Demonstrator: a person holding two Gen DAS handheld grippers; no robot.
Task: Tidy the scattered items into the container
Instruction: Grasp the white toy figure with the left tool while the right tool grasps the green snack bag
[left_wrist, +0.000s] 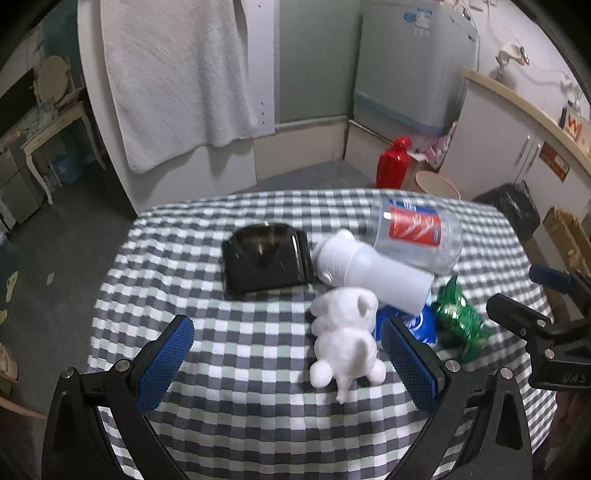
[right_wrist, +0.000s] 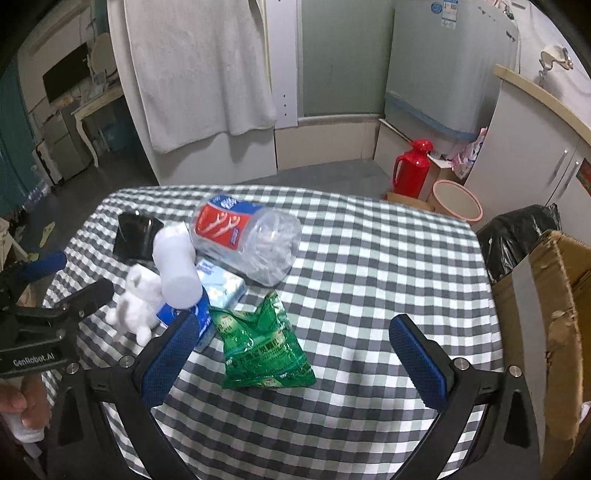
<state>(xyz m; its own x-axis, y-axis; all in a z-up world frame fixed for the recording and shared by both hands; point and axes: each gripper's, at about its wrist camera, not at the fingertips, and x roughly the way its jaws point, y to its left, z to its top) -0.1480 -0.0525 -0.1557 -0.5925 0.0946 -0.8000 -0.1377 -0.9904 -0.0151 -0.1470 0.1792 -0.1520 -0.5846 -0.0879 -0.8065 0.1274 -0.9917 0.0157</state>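
Observation:
On the checked tablecloth (left_wrist: 236, 350) lie a white plush toy (left_wrist: 345, 339), a white bear-shaped bottle (left_wrist: 369, 267), a clear plastic bottle with a red label (left_wrist: 417, 230), a green snack bag (right_wrist: 258, 343), a blue tissue pack (right_wrist: 221, 284) and a black dish (left_wrist: 266, 258). My left gripper (left_wrist: 288, 354) is open, with the plush toy just inside its right finger. My right gripper (right_wrist: 295, 350) is open above the green bag. A cardboard box (right_wrist: 546, 295) stands beside the table on the right.
A black bin bag (right_wrist: 517, 236), a pink bucket (right_wrist: 458, 206) and a red thermos (right_wrist: 412, 168) stand on the floor beyond the table's right corner. A white towel (left_wrist: 177, 74) hangs behind. The table's edges fall away left and far.

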